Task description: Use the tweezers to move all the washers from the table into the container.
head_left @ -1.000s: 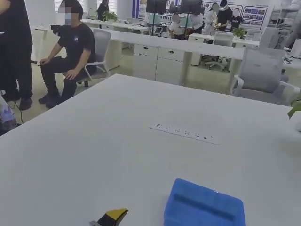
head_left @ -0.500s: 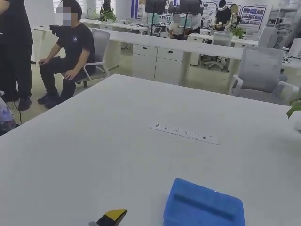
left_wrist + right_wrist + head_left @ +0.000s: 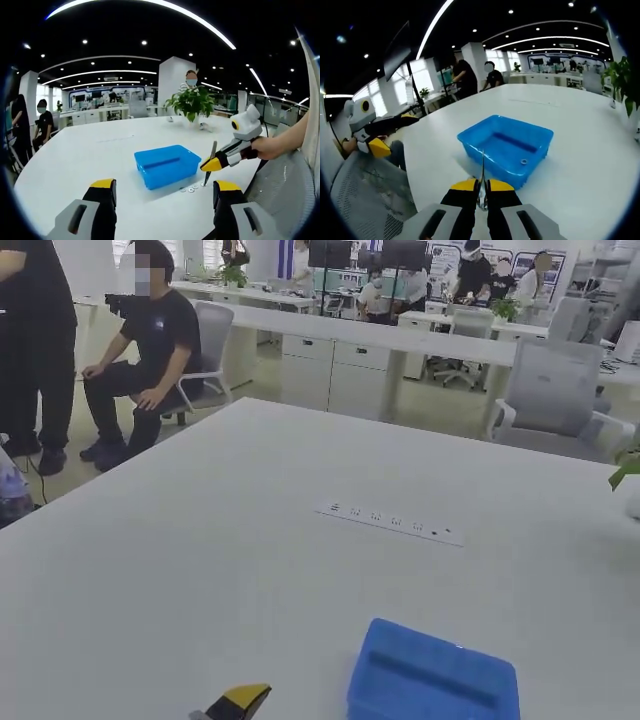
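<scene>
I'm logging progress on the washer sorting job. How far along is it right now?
Done: one washer already lies in the blue container. In hand: the right gripper is shut on the tweezers, their tips down near the loose washers. Left: about three on the table beside the container. The left gripper is open.

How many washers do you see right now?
4. Three washers lie on the table beside the blue container's near wall, by the tweezers' tip, in the left gripper view; a fourth washer sits inside the container. They are tiny, so others may be hidden.
</scene>
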Demonstrator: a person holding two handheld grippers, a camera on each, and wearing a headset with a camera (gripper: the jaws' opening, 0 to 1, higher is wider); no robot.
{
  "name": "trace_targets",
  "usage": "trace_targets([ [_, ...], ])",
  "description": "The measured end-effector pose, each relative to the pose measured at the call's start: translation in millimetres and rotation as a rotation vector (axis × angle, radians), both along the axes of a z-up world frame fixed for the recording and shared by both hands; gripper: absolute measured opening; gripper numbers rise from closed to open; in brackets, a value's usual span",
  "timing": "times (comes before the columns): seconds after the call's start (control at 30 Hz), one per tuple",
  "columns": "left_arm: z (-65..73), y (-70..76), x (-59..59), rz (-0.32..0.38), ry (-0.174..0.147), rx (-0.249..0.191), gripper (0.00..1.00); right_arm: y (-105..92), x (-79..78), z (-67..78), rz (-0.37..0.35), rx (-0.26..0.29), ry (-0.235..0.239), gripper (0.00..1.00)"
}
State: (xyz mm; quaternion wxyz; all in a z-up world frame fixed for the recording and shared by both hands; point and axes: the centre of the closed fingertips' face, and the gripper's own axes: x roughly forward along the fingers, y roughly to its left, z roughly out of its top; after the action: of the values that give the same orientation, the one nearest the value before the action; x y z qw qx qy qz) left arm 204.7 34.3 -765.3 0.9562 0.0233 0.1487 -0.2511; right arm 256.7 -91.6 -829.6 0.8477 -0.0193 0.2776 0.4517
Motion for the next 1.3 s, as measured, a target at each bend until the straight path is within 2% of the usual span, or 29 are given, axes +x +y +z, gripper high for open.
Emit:
trace_targets([
  [0.1, 0.1, -0.1, 0.1, 0.000, 0.000, -0.001, 0.80, 1.6, -1.4, 0.2, 0.010, -0.008, -0.008, 0.04],
  [0.3, -1.4, -1.0, 0.2, -0.004, 0.009, -0.004, 0.83, 9.3, -7.6, -0.3, 0.088, -0.073, -0.079, 0.04],
  [0.4, -1.2, -2.9, 0.5, -0.008, 0.013, -0.020, 0.87, 12.4, -11.8, -1.3, 0.137, -0.117, -0.124, 0.04],
  [0.43, -2.5, -2.1, 0.7, -0.004, 0.018, -0.015, 0.88, 12.7, -12.8, -1.8, 0.155, -0.145, -0.146, 0.04],
  [0.53, -6.5, -2.6, 0.2, -0.005, 0.040, -0.009, 0.90, 13.3, -14.2, -2.3, 0.168, -0.170, -0.155, 0.03],
  [0.8, -14.0, -7.6, -2.2, -0.035, 0.075, 0.018, 0.93, 1.5, -14.3, -4.8, 0.094, -0.163, -0.097, 0.02],
  [1.07, -16.9, -5.6, -3.3, -0.027, 0.089, 0.031, 0.93, 1.3, -14.0, -4.3, 0.082, -0.163, -0.097, 0.02],
  [1.13, -17.0, -4.8, -3.1, -0.024, 0.087, 0.036, 0.93, 2.4, -13.3, -2.0, 0.079, -0.151, -0.102, 0.02],
  [1.3, -15.7, -2.6, -1.8, -0.010, 0.084, 0.025, 0.93, 0.9, -7.5, 18.8, 0.071, -0.109, -0.120, 0.02],
])
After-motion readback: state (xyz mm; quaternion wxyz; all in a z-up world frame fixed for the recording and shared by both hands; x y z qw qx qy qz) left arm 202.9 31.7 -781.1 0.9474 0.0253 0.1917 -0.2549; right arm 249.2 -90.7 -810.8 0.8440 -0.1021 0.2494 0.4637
